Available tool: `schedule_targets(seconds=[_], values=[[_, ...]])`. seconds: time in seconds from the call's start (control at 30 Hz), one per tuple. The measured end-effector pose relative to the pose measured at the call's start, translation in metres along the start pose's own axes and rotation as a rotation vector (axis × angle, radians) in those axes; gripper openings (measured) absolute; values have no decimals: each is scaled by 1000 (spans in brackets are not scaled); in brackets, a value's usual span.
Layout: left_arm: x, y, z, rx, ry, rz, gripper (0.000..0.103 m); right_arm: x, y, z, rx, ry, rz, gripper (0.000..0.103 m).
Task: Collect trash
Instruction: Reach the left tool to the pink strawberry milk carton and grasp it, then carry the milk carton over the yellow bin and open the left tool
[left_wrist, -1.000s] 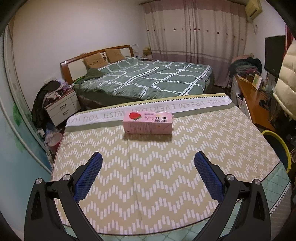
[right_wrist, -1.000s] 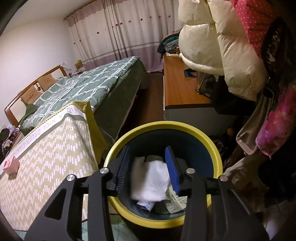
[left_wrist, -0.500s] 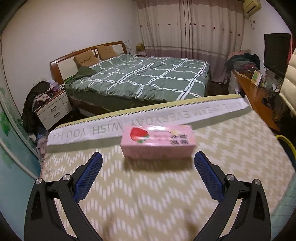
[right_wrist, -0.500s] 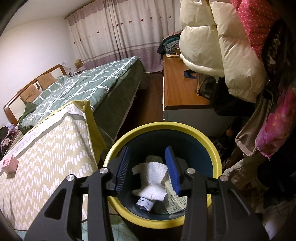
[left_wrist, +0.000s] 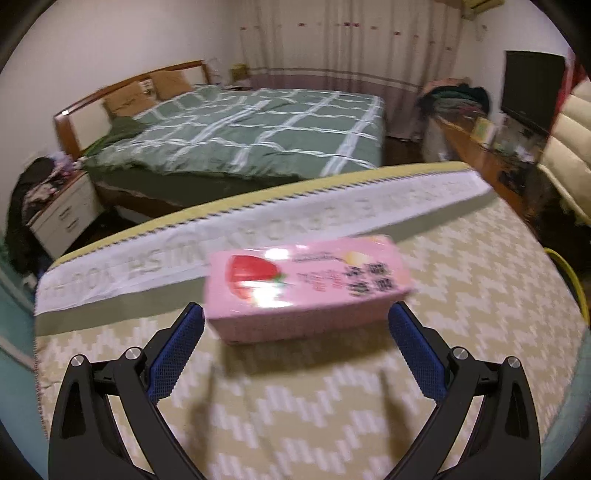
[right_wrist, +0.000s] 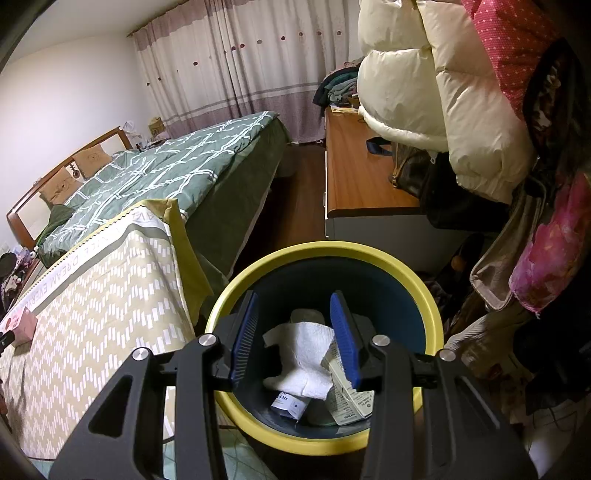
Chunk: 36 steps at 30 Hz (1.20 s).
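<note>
Just beyond spread left tongs (left_wrist: 295, 317), blurred pink carton (left_wrist: 306, 288), seemingly untouched on tablecloth (left_wrist: 461, 266)

1. White band of the tabletop cloth (right_wrist: 55, 275), right wrist view: "DREAM EVER…" readable, rest cut off.
2. Same band (left_wrist: 258, 229), left wrist view: upside down, blurred; only "WISH" and "YOU" partly legible.
3. Pink carton (left_wrist: 306, 284): strawberry pic plus dark Chinese chars, too blurred to read.
4. Papers in the bin (right_wrist: 351, 406): print too small.
</note>
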<state>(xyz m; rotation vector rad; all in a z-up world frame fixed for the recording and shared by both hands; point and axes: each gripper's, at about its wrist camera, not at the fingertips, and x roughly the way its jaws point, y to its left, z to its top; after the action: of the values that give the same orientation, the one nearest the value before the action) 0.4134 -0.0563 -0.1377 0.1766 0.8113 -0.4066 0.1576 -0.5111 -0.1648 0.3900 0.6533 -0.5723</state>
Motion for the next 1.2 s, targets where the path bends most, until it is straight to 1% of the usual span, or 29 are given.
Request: schedule_targets(seconds=[0.17, 0.23, 0.33, 0.43, 0.5, 0.53, 0.57, 0.67, 0.73, 0.8, 0.87, 0.93, 1.0, 1.2], values=[[-17, -41, -13, 81, 7, -115, 98, 0, 0, 0, 0, 0, 6, 39], [-26, -63, -19, 116, 17, -186, 98, -1, 0, 0, 1, -3, 7, 39], [-42, -97, -26, 213, 12, -236, 98, -1, -1, 0, 7, -4, 14, 39], [-55, -107, -22, 252, -26, -195, 98, -1, -2, 0, 13, -6, 20, 39], [-54, -100, -11, 237, -40, -159, 98, -1, -2, 0, 14, -4, 24, 39], [-49, -92, -4, 222, -42, -135, 98, -1, -2, 0, 14, -3, 25, 39], [-44, -86, 2, 216, -39, -126, 98, 0, -2, 0, 15, -3, 27, 39], [-20, -71, 15, 222, -4, -96, 98, 0, -2, 0, 19, -1, 28, 39], [-3, -65, 20, 218, 31, -101, 98, 1, -2, -1, 18, 3, 26, 39], [12, -63, 23, 208, 62, -125, 98, 3, -2, 0, 16, 10, 27, 39], [22, -63, 26, 207, 72, -126, 97, 4, -1, 0, 16, 15, 27, 39], [27, -64, 28, 207, 82, -139, 90, 5, -1, 0, 16, 18, 30, 39], [30, -66, 30, 209, 90, -141, 88, 5, -2, 0, 17, 21, 31, 39], [36, -73, 35, 231, 138, -149, 76, 5, -2, 0, 17, 18, 38, 39]])
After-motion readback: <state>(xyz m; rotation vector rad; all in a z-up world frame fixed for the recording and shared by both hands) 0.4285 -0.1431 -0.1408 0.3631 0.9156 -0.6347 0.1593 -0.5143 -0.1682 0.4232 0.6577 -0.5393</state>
